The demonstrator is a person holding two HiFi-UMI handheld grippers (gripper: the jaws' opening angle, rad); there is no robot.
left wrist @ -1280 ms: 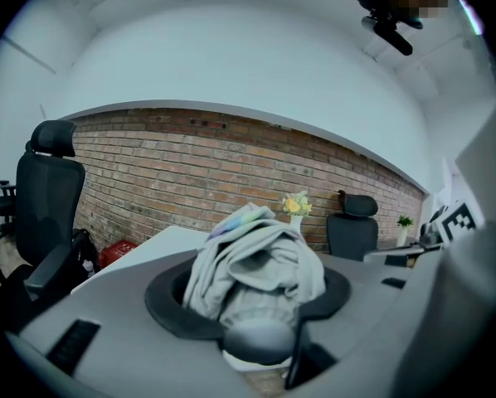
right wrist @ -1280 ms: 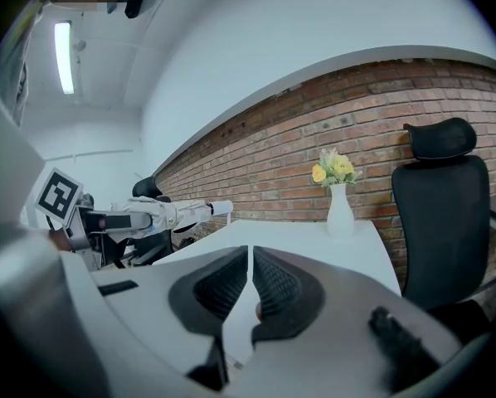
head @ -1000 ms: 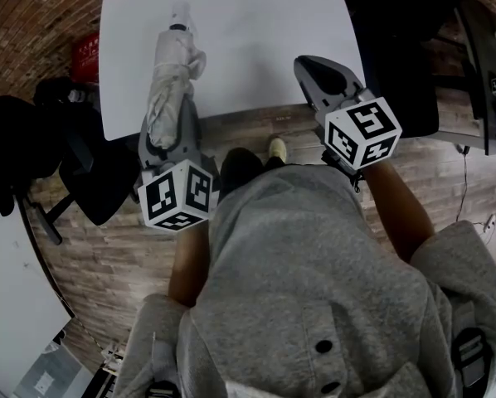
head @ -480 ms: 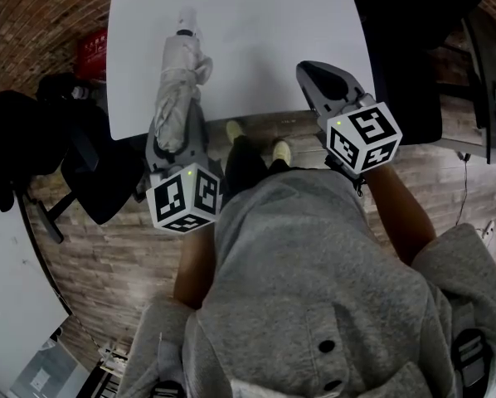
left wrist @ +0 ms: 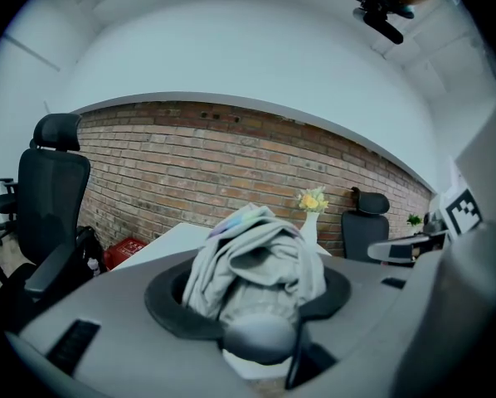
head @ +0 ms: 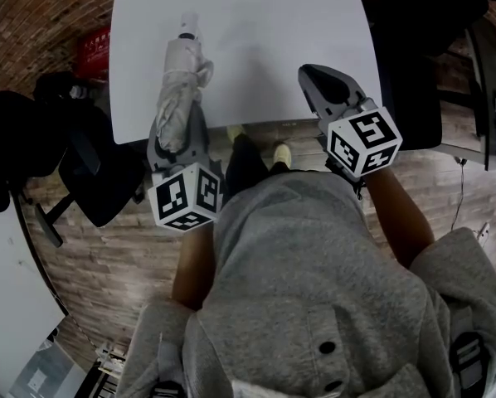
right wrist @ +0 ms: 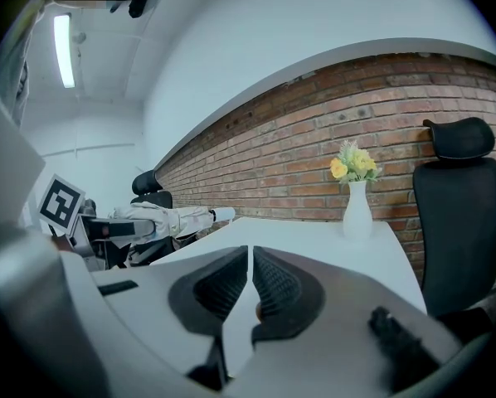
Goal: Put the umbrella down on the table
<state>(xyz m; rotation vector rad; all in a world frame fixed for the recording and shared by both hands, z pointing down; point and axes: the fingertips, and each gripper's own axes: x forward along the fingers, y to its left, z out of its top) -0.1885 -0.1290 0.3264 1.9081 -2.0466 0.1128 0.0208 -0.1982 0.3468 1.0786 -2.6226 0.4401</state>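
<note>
Both grippers have pushed forward toward 12 o'clock since a second ago, and more of the white table now lies under them in the head view. The left gripper grips the folded umbrella near its handle end, its jaws standing wide and pressed on the bunched grey fabric. The umbrella points to 12 o'clock over the table's 7 o'clock corner, its pale tip farthest from the person. From above it cannot be told whether it touches the tabletop. In the right gripper view it sits about level at 9 o'clock. The right gripper hovers at the table's near edge, toward 5 o'clock, its ribbed jaws drawn together to a thin slit with nothing between them. A white vase of yellow flowers stands at the table's far end, a black chair just beside it at 3 o'clock.
</note>
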